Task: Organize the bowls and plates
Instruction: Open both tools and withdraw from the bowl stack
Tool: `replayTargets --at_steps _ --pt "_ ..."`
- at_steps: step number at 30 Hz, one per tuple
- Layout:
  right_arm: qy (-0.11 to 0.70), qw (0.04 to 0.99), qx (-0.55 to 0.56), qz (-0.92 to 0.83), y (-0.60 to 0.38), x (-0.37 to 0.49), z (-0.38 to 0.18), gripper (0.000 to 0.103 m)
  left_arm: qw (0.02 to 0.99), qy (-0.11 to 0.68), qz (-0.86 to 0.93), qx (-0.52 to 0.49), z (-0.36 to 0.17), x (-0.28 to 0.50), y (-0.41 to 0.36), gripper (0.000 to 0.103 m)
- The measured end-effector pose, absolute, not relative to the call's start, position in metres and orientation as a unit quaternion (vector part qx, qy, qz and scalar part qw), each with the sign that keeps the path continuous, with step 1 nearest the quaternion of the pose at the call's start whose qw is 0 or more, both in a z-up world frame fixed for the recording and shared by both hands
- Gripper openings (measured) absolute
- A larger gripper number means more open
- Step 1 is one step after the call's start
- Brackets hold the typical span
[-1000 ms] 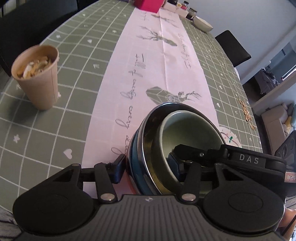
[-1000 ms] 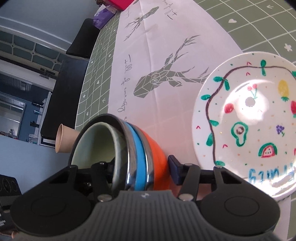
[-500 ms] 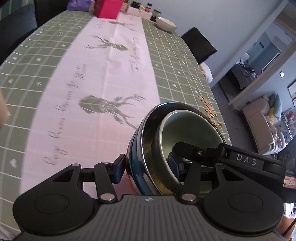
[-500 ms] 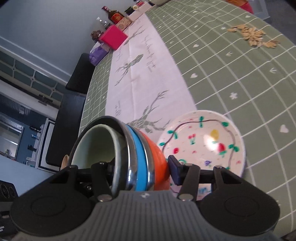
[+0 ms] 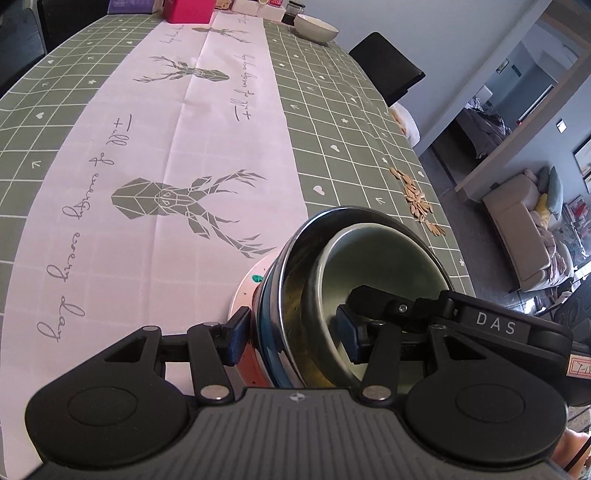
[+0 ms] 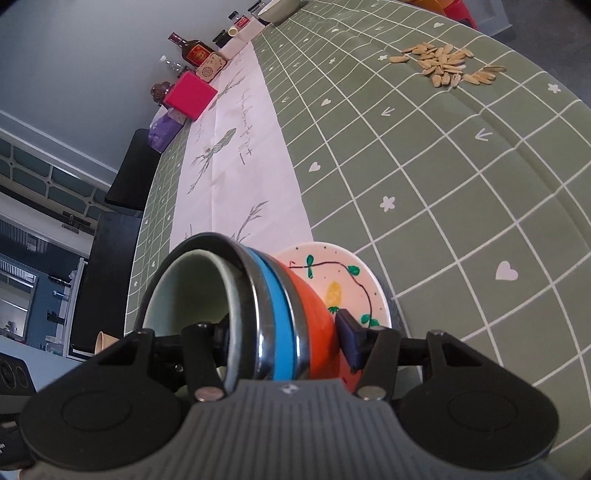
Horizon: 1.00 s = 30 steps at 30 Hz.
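- Your left gripper [image 5: 291,332] clamps the near wall of the nested bowl stack [image 5: 354,288]: 1 blue pad sits outside against the orange bowl, the other inside the pale green bowl.
- Your right gripper [image 6: 284,339] clamps the same stack [image 6: 266,317] from the opposite side; its right pad presses the orange outer wall, its left finger reaches inside the pale green bowl.
- Both pairs of jaws are closed on the stack (neither stands free of it).
- The stack holds 4 bowls, outermost to innermost: orange bowl [image 6: 317,325], blue bowl [image 6: 279,317], steel bowl [image 5: 295,280], pale green bowl [image 5: 384,266]. The stack is tilted; whether it touches the plate cannot be told.
- The painted plate [image 6: 343,280] lies flat on the table just behind and beneath the stack. The left wrist view shows only a sliver of its rim [image 5: 245,291].
- The table [image 6: 461,192] carries a green grid cloth with a pink deer-print runner [image 5: 166,155] down the middle.
- A scatter of seeds [image 6: 443,64] lies on the green cloth, well apart from the plate.
- At the far end you see a pink box [image 6: 190,96], a white bowl [image 5: 316,27] and a bottle [image 6: 192,50].
- A paper cup [image 6: 103,341] shows at the left edge of the right wrist view.
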State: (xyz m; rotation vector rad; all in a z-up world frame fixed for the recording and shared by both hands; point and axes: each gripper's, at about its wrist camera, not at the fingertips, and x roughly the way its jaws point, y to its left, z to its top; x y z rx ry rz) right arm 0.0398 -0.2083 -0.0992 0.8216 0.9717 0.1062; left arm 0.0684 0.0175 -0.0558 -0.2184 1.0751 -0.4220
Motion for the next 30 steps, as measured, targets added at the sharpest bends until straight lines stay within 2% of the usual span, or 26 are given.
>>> replayTargets --at_steps 3,4,6,7,14,21,30 --pt "0.438 0.819 0.368 0.045 -0.208 0.038 -0.094 0.050 0.851 0.480 -0.195 -0.082 -0.050 0.062 0.018 0.063" --pt "0.422 0.832 0.359 0.041 -0.209 0.035 -0.088 0.051 0.861 0.469 -0.185 -0.068 -0.047 0.059 0.017 0.073" --pt "0.389 0.857 0.338 0.027 -0.210 0.027 -0.073 0.063 0.882 0.441 -0.161 -0.042 -0.040 0.052 0.018 0.081" --pt "0.369 0.871 0.323 0.017 -0.211 0.021 -0.065 0.074 0.890 0.428 -0.153 -0.034 -0.037 0.047 0.020 0.085" --pt "0.294 0.939 0.174 -0.035 -0.200 -0.023 -0.020 0.086 0.924 0.361 -0.124 -0.002 -0.011 0.015 0.026 0.087" --pt "0.295 0.945 0.143 -0.003 -0.179 -0.039 -0.018 0.086 0.953 0.279 -0.114 0.010 0.008 -0.016 0.026 0.088" --pt "0.290 0.952 0.095 -0.003 -0.152 -0.047 -0.014 0.086 0.960 0.266 -0.088 0.000 0.011 -0.026 0.029 0.090"
